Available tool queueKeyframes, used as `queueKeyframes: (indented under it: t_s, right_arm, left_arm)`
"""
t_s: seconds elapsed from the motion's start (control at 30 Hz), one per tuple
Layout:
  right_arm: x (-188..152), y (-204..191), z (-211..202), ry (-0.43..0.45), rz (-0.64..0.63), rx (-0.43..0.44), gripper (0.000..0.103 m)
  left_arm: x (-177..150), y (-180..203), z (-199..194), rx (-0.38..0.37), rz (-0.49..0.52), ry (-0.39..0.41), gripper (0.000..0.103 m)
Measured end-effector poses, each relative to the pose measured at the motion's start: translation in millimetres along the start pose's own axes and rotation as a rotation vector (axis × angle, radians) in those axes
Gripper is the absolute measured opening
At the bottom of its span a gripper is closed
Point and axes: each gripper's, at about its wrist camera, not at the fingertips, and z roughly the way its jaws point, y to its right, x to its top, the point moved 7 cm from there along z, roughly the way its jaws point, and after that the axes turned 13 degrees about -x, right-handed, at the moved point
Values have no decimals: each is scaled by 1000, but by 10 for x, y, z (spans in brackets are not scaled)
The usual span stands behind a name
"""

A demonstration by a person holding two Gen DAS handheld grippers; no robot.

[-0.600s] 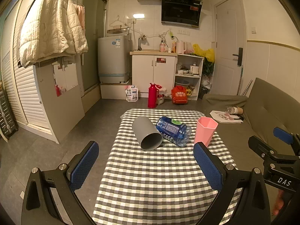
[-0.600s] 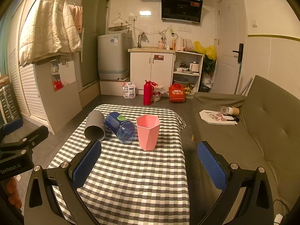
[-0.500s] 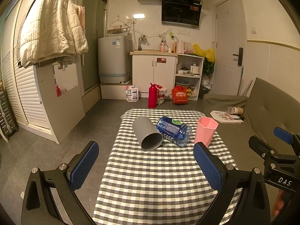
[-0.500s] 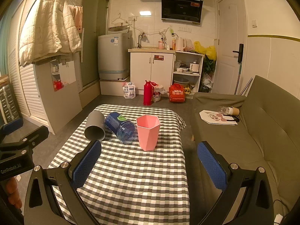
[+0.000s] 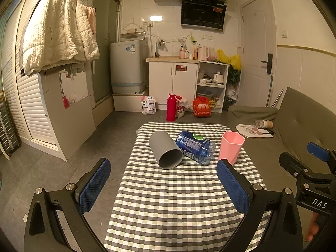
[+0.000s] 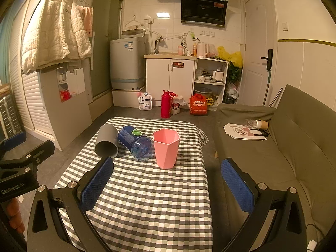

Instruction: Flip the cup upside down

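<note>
A pink hexagonal cup [image 5: 231, 147] stands upright, mouth up, on the checked table [image 5: 178, 199]; it also shows in the right wrist view [image 6: 166, 149]. A grey cup [image 5: 166, 152] lies on its side with its mouth toward me, also in the right wrist view [image 6: 107, 141]. My left gripper [image 5: 162, 183] is open and empty, held back over the near part of the table. My right gripper [image 6: 166, 183] is open and empty, a short way in front of the pink cup.
A blue plastic bottle [image 5: 195, 147] lies on its side between the two cups, touching the grey one. A grey-green sofa [image 6: 283, 147] runs along the table's right side. Floor drops off at the table's left edge. Kitchen cabinets [image 5: 174, 84] stand far behind.
</note>
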Motion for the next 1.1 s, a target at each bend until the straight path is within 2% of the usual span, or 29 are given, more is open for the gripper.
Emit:
queueKeyframes:
  t_s: [0.83,1.1]
  right_arm:
    - [-34,-12,57,-19,2,24,103]
    - [-141,-96,407,-79,-5,24,103]
  left_arm:
    - [-15,-14,4,1,2,-1,103]
    - [-97,-153,246,35,-17,-54,103]
